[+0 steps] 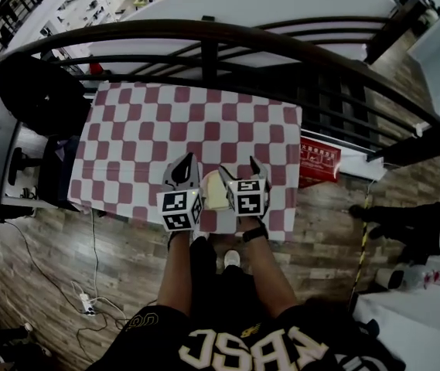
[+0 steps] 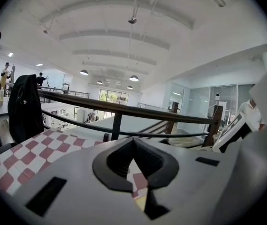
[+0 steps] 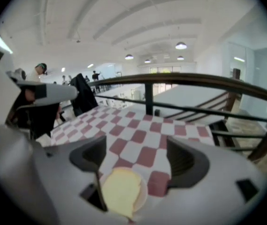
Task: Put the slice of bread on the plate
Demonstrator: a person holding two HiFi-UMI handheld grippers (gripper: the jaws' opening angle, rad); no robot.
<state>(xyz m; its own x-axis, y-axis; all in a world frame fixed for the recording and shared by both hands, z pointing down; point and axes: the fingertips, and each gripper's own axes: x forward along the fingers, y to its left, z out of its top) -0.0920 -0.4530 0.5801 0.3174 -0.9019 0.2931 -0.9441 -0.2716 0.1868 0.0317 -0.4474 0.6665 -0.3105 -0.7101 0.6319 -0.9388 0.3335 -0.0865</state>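
A person [image 1: 227, 338] is holding a gripper in each hand above the near edge of a red-and-white checked cloth [image 1: 165, 122].

The slice of bread [image 3: 119, 191] is lying flat on a small pale plate [image 3: 144, 191], and the plate is sitting on the cloth. In the right gripper view the bread is showing below the two fingers and between them. It is lying nearer the left finger than the right one, and neither pad is touching it. The right gripper [image 3: 134, 146] is standing with its jaws spread wide and is gripping nothing. Bare checked cloth is showing through the gap past its fingertips.

From the head view the bread is lying between the two grippers, just beside the fingers of the right gripper. The left gripper [image 1: 182, 165] is hovering just on the bread's other side.

In its own view the left gripper is keeping its jaws closed, with the dark pads meeting at the tips and nothing caught between them. Through the narrow slit behind the tips a strip of cloth and a pale yellow sliver, apparently the bread, are showing beneath the fingers.

Beyond both sets of fingertips a dark curved railing [image 1: 204, 41] is running past the far side of the cloth. A black jacket [image 1: 38, 95] is hanging well off to the left of the left gripper's fingers.
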